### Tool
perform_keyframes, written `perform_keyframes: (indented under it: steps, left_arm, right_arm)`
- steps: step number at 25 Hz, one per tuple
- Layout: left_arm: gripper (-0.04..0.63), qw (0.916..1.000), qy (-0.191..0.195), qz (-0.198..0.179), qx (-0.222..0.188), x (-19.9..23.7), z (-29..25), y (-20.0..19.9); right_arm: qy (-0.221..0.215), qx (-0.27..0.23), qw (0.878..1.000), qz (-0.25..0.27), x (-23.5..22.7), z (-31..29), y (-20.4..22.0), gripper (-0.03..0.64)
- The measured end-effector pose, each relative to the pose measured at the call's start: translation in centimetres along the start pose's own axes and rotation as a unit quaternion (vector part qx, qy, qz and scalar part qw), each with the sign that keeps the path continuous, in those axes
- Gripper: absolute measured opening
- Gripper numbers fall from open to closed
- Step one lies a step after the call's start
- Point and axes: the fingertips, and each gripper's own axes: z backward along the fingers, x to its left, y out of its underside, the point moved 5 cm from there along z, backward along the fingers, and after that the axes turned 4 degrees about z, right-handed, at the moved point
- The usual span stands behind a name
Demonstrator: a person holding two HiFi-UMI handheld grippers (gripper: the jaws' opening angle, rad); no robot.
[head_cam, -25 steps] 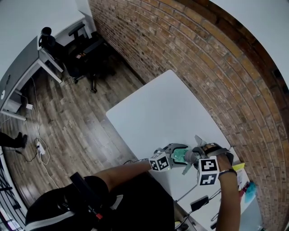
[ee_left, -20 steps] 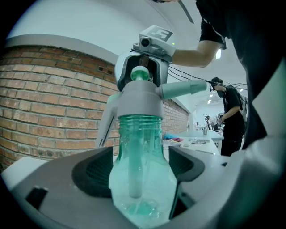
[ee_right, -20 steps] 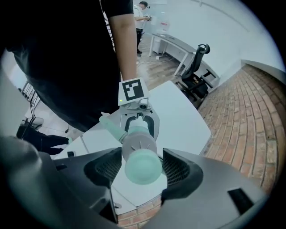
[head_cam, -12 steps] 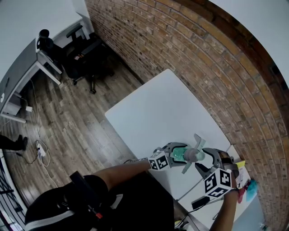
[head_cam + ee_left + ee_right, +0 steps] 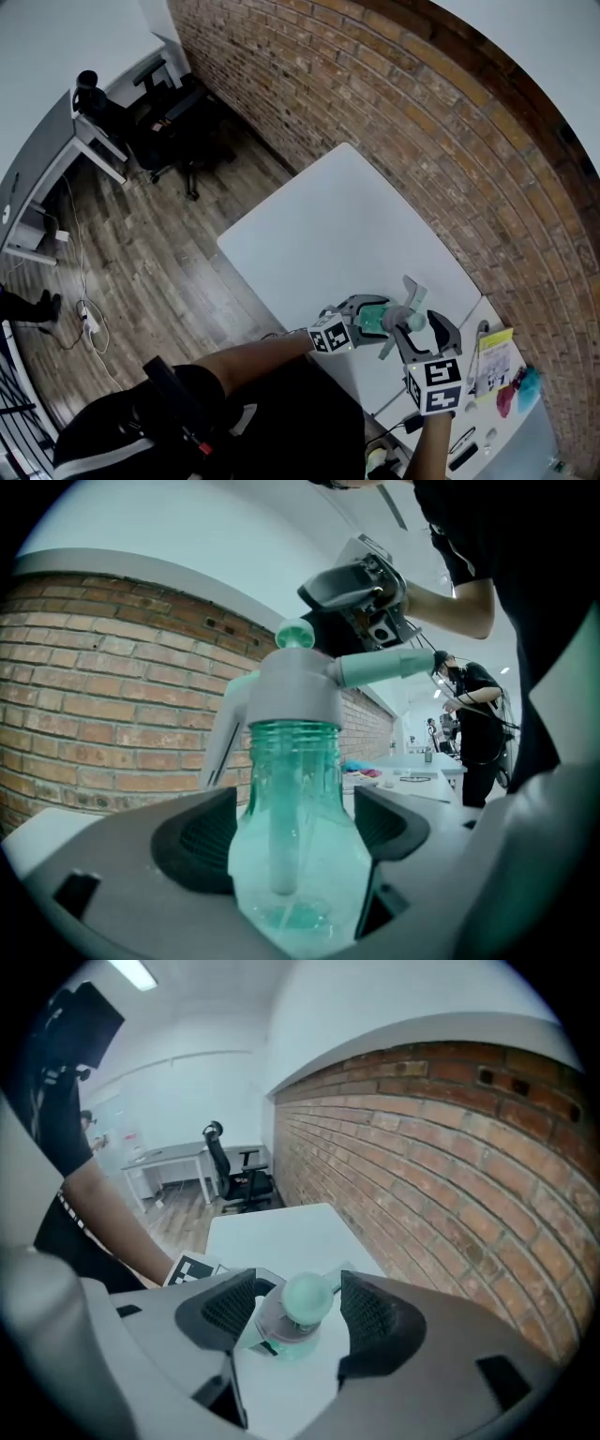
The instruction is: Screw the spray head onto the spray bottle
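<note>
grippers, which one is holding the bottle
The left gripper: its jaws clamp the green bottle. The right gripper is open around the spray head, not gripping.

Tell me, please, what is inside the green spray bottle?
Through the clear green wall of the spray bottle a pale dip tube shows, hanging down from the grey spray head. The head's collar covers the neck. Whether any liquid is inside cannot be told.
</note>
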Motion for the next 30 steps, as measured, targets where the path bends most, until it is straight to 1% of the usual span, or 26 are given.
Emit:
perform_keyframes:
  steps: [2,5,9,11,14,17,19,21,23,25,30]
  left_arm:
    - [0.387,1.0000,0.000,0.001,0.000,0.0,0.0,0.0]
    - [0.387,1.0000,0.000,0.001,0.000,0.0,-0.1,0.1]
    - [0.387,1.0000,0.000,0.001,0.000,0.0,-0.1,0.1]
    - [0.387,1.0000,-0.001,0.001,-0.001,-0.1,-0.1,0.1]
    - [0.387,1.0000,-0.003,0.002,-0.002,0.0,-0.2,0.1]
    - [0.387,1.0000,-0.002,0.003,-0.002,0.0,-0.2,0.0]
    - [0.387,1.0000,-0.003,0.001,-0.002,0.0,-0.2,0.0]
    - [0.387,1.0000,-0.003,-0.001,-0.004,-0.1,-0.2,0.0]
    - [0.387,1.0000,-0.002,-0.001,-0.005,-0.1,-0.2,-0.1]
    - [0.387,1.0000,-0.003,-0.002,-0.006,-0.1,-0.2,-0.1]
    - [0.387,1.0000,-0.002,-0.003,-0.006,-0.1,-0.2,-0.1]
  right_arm:
    - [0.005,0.015,0.999,-0.035,-0.6,-0.5,0.9,0.267]
    - [-0.004,0.040,0.997,-0.065,-0.7,-1.6,2.0,0.267]
    - [-0.018,0.052,0.995,-0.081,-0.5,-2.8,2.2,0.268]
    - [-0.024,0.062,0.995,-0.074,-0.3,-3.3,2.2,0.267]
    - [-0.021,0.082,0.995,-0.045,0.1,-3.9,2.3,0.267]
    - [-0.022,0.091,0.995,-0.021,0.1,-4.1,2.1,0.267]
    - [-0.031,0.100,0.994,0.007,0.2,-4.1,2.0,0.267]
    - [-0.043,0.112,0.992,0.045,0.5,-4.2,1.9,0.267]
    - [-0.054,0.123,0.986,0.094,0.8,-4.4,1.7,0.267]
    - [-0.065,0.137,0.978,0.145,1.0,-4.6,1.5,0.267]
    - [-0.102,0.162,0.954,0.229,1.2,-4.6,1.4,0.267]
